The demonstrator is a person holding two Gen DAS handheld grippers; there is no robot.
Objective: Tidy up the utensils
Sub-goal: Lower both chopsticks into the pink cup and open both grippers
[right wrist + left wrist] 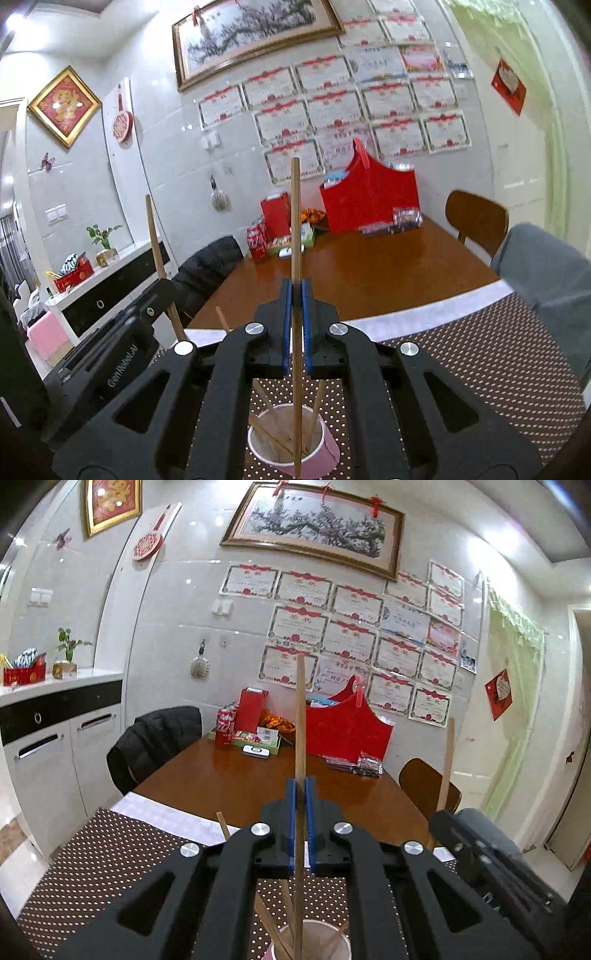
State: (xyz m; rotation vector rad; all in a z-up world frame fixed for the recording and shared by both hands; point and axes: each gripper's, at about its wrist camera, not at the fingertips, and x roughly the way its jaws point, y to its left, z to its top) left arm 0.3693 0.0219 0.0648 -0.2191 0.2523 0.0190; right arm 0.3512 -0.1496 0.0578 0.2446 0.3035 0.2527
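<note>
The left gripper (301, 794) is closed on one upright chopstick (300, 709), the right gripper (295, 295) on another chopstick (295, 221), both above the pink cup (291, 443).

Two wooden chopsticks (300, 716) (295, 236) stand upright, clamped, above a pink cup (295, 448) holding several more chopsticks

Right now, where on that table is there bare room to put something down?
The brown table is bare between the dotted placemat and the red basket. The far wall end is crowded with cans and boxes. On the placemat, the pink cup of chopsticks fills the near middle.
</note>
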